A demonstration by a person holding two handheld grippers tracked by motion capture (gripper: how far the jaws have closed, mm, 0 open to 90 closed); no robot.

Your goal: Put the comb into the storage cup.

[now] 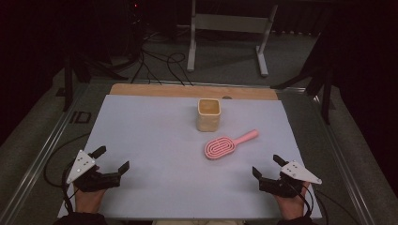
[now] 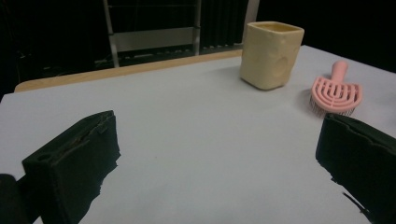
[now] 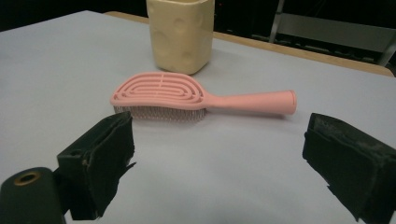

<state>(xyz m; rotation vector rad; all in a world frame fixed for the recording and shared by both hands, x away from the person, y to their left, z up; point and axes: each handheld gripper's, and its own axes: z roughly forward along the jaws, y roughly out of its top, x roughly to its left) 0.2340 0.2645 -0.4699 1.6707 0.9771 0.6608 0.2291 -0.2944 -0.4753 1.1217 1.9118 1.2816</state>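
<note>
Both tongs [image 1: 113,158] [image 1: 266,164] low, agape

Lab: dark room, floor cables [image 1: 159,63], metal stand [image 1: 225,37], covered table [image 1: 155,136].

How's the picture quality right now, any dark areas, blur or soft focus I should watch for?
High view: dim, room beyond the table nearly black, brush and cup slightly soft. Left gripper view: cup fairly sharp, near claw edges blurred. Right gripper view: brush clear, faint shadow beneath it.
</note>
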